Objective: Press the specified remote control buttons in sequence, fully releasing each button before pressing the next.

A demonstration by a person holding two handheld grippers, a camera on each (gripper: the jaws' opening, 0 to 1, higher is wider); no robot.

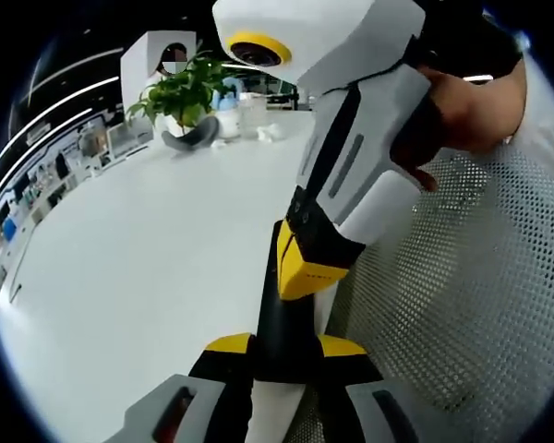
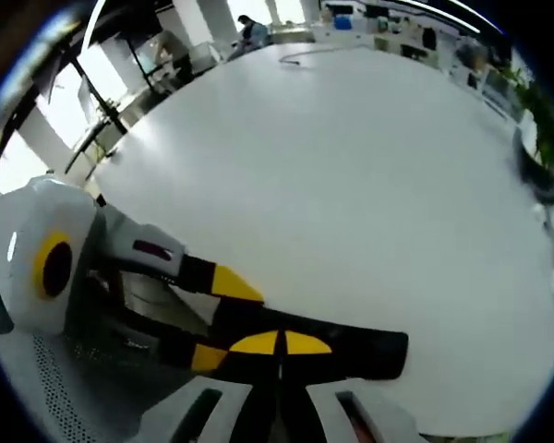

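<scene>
**Closed right tip on a remote clamped at the table's edge**

Left gripper view: the left gripper [image 1: 284,347] has its jaws apart and clamped on the sides of a black remote [image 1: 277,337], which runs straight away from the camera. At the remote's far end the right gripper [image 1: 305,269] comes down from above, held by a hand [image 1: 462,106], with its yellow tip on or just above the remote's upper face. The buttons are hidden, so I cannot tell which one is under it. The white table [image 1: 148,258] spreads out to the left of the remote. A mesh chair [image 1: 471,277] sits close on the remote's right. A potted plant [image 1: 180,92] stands well beyond the remote.

Right gripper view: the right gripper [image 2: 282,343] has its jaws brought together, yellow pads meeting in a thin seam. The remote [image 2: 365,349] lies crosswise just beyond them. The left gripper [image 2: 220,318] grips it from the left side. The table [image 2: 351,166] is bare beyond the remote.

To press well, the left grip should probably hold the remote level and firm. The right tip should go straight down on one button, then lift fully clear. The table's edge runs near the remote, so it is safer to move toward the bare side than toward the chair.
</scene>
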